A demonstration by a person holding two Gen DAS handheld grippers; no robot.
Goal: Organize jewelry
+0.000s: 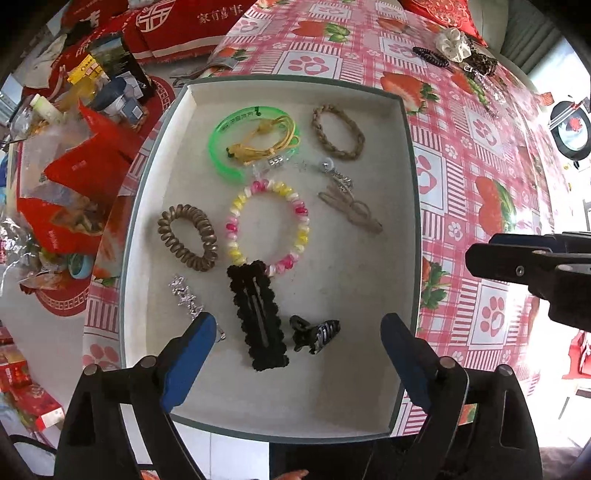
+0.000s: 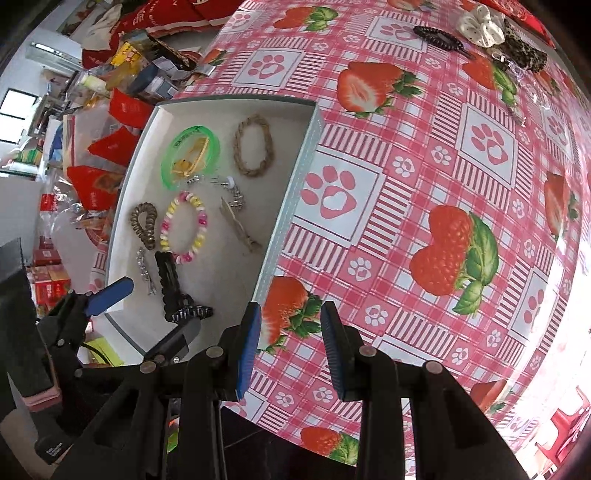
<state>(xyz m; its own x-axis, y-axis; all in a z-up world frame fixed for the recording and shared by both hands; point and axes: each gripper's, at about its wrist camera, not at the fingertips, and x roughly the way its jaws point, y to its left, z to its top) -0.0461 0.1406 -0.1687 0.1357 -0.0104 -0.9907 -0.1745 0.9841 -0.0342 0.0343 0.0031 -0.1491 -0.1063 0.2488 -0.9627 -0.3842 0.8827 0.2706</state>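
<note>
A shallow white tray holds several pieces: a green bangle, a braided tan ring, a bronze coil tie, a pink-yellow bead bracelet, a black scalloped clip, a small striped claw clip, a silver pin and a tan hair clip. My left gripper is open, low over the tray's near part, around the two black clips. My right gripper is open and empty over the tablecloth beside the tray.
On the strawberry tablecloth at the far right lie a white scrunchie, a black coil tie, a leopard scrunchie and a clear chain. Cluttered red bags and boxes stand left of the table.
</note>
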